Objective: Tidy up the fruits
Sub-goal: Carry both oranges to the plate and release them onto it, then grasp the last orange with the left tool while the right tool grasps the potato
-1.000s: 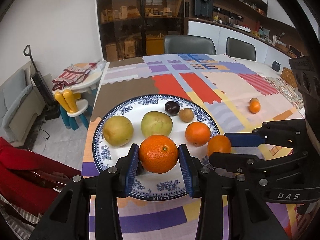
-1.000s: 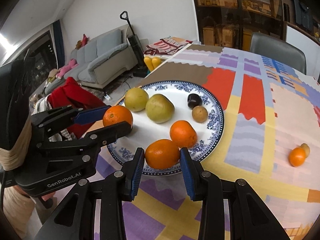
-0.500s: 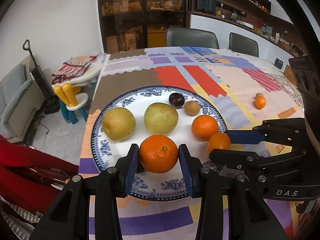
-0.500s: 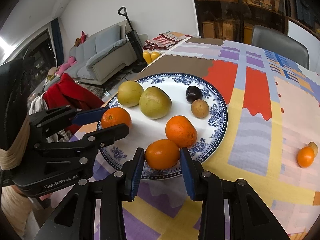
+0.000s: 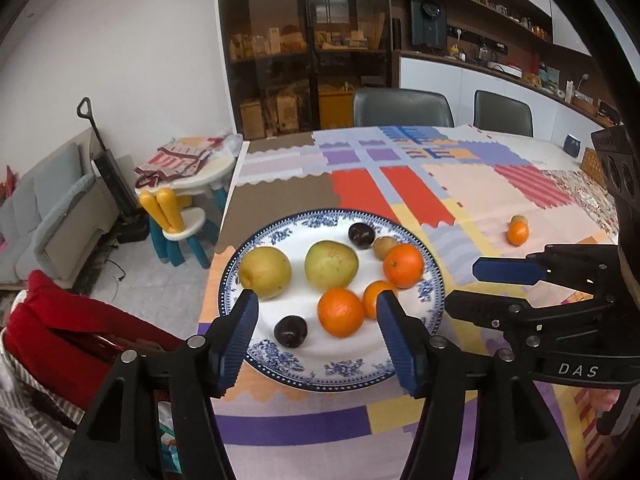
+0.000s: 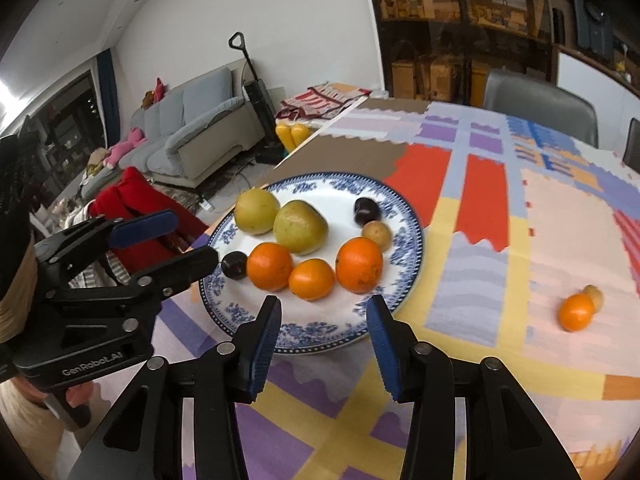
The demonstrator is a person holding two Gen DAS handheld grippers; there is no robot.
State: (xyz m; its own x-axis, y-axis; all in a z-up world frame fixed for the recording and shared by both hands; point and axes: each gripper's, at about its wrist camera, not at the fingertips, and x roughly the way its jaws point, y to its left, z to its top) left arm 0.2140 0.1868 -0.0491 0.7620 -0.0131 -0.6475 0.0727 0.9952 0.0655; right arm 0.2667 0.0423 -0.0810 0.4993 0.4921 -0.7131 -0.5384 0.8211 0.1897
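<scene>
Both grippers clamped an orange a second ago; now each has let go and drawn back, jaws opening with nothing between them. Largest first: the patchwork tablecloth carries the blue-and-white plate near its corner, and on it sit two yellow-green pears, three oranges in a row, the left one touching the smaller middle one, two dark plums, one at the far side and one at the near-left rim, and a small brown fruit. The left gripper hangs over the plate's near edge, half spread; the right gripper stands narrower, just short of the rim. The placing step looks finished; I judge the next move is a reach across to the small orange and the brown fruit touching it, well apart on the cloth. That pair is too small to name surely, and motion blur softens the oranges in the left wrist view
</scene>
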